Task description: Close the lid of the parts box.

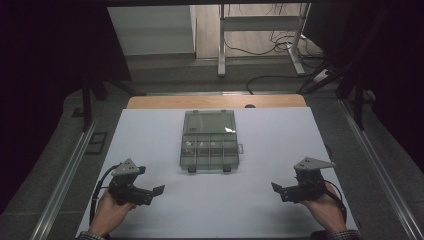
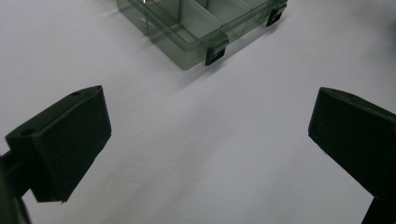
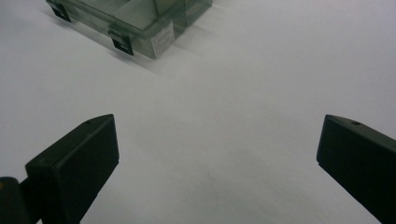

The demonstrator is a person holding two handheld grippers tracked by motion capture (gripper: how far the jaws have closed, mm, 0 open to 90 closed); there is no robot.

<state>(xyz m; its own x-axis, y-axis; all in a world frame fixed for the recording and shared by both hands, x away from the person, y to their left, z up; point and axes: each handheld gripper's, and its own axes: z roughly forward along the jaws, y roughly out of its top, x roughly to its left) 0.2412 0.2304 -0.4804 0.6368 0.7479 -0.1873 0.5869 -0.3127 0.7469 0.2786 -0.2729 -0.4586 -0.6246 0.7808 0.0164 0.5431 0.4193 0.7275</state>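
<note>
Resting on the white counter [image 1: 150, 145], a clear compartment box [image 1: 209, 141] sits near the middle, somewhat toward the far side, with its lid shut and two dark latches [image 2: 216, 55] on the edge facing the person. Dividers split the near part into small cells, and a few pale small items lie in the left cells, though they are too small to name with any confidence. A small tab sticks out from the box's right side.

The left tongs [image 1: 159, 190] sit low over the counter at the near left, held in the person's left hand [image 1: 111, 210], pointing inward toward the middle. Their jaws stand spread wide with nothing between them; in the left gripper view only bare white surface lies in the gap, and the box's near corner shows well ahead of them.

The right tongs [image 1: 275, 188] mirror this at the near right, held in the right hand [image 1: 325, 207], also spread wide and empty. Both tongs are well apart from the box, one to each side of it.
</note>
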